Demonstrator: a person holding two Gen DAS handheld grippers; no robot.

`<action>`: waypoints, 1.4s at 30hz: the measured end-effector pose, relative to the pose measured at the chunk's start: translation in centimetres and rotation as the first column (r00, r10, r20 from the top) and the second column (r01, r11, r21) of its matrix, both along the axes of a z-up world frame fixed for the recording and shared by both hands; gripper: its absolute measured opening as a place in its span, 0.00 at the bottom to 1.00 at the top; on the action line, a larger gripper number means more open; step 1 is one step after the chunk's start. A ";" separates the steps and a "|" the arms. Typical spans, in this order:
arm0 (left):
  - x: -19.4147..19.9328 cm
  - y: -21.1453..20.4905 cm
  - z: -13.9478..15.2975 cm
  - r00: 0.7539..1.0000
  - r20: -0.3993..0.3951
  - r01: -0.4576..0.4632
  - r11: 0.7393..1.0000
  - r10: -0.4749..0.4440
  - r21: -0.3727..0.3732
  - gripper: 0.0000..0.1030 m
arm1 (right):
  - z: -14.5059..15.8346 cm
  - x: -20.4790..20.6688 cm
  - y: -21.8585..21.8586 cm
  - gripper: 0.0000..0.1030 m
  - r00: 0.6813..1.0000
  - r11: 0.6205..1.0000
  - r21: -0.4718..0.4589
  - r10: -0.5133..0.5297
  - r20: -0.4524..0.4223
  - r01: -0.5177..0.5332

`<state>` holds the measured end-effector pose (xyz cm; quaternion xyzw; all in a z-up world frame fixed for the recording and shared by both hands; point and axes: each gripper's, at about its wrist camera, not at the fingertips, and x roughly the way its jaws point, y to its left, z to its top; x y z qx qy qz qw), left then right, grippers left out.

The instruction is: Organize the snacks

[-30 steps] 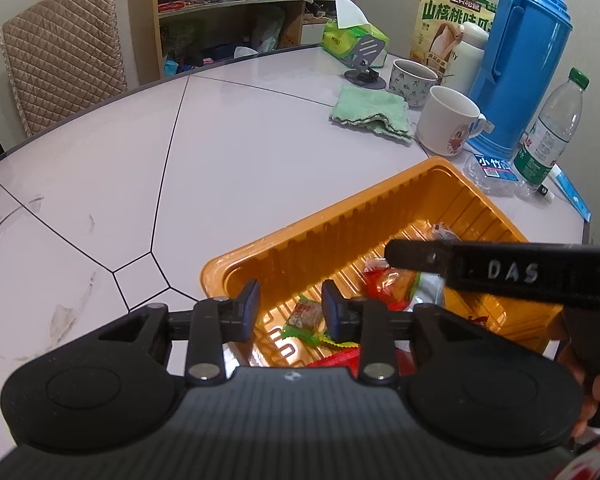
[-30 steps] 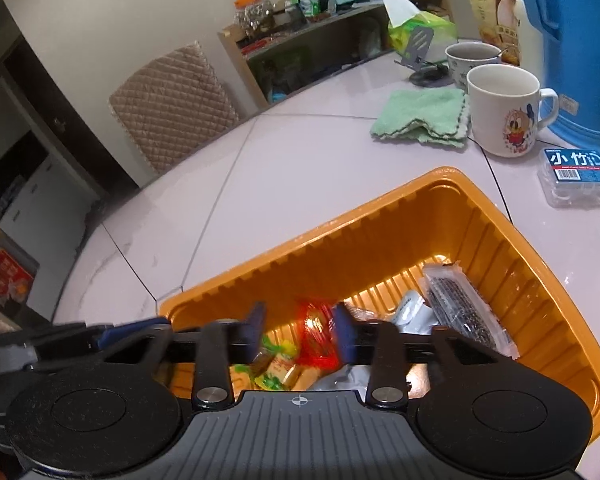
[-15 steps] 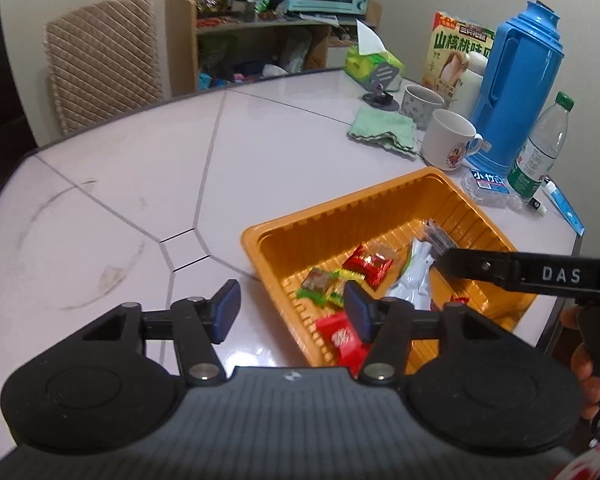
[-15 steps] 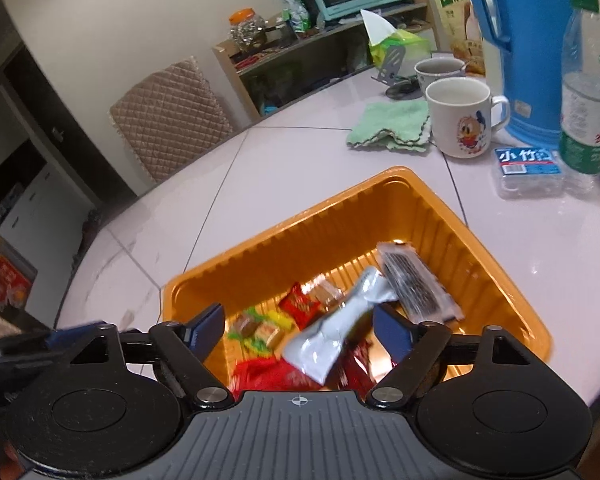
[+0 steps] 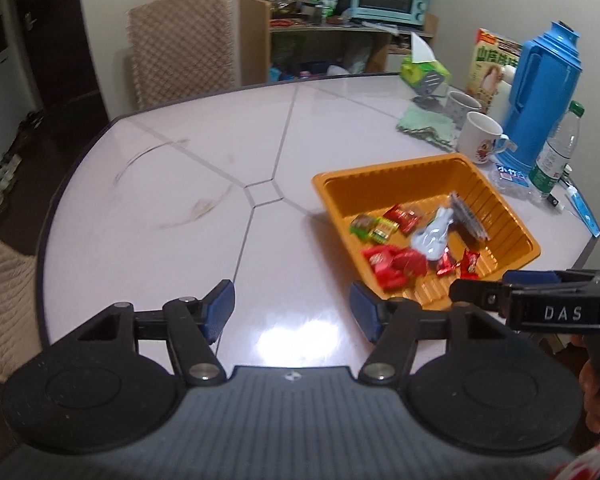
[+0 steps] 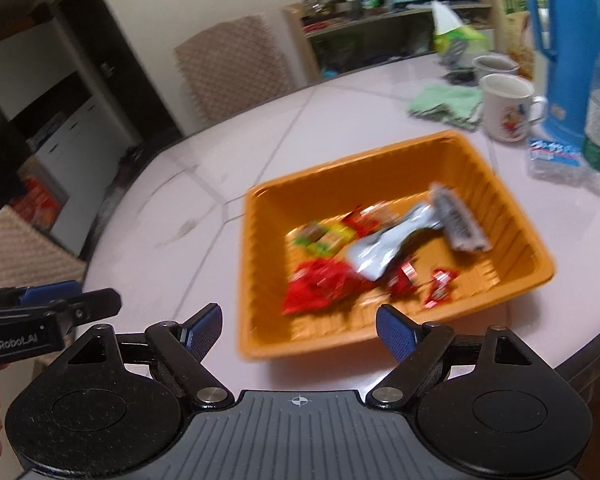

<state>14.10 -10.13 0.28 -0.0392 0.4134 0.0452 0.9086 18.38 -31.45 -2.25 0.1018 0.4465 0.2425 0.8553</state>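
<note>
Left wrist: ribbed orange plastic tray (image 5: 496, 200) of crinkly foil snacks (image 5: 396, 260).

An orange ribbed tray (image 5: 496, 200) sits on the table; inside lie loose snacks: red wrappers (image 5: 394, 262), a green-yellow pack (image 5: 372, 227), a silver pouch (image 5: 434, 236), a dark striped packet (image 5: 469, 218).

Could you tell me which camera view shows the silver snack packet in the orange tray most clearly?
The left wrist view: the silver snack packet appears fairly sharp, lying among the red wrappers in the orange tray. The right wrist view shows it larger, but motion blur smears its outline and surface.
</note>
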 end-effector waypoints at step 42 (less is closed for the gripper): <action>-8.2 9.4 -1.8 0.997 -0.079 -0.019 0.999 0.016 -0.034 0.60 | -0.4 -7.8 11.5 0.81 0.996 0.990 -0.124 0.051 -0.075 -0.060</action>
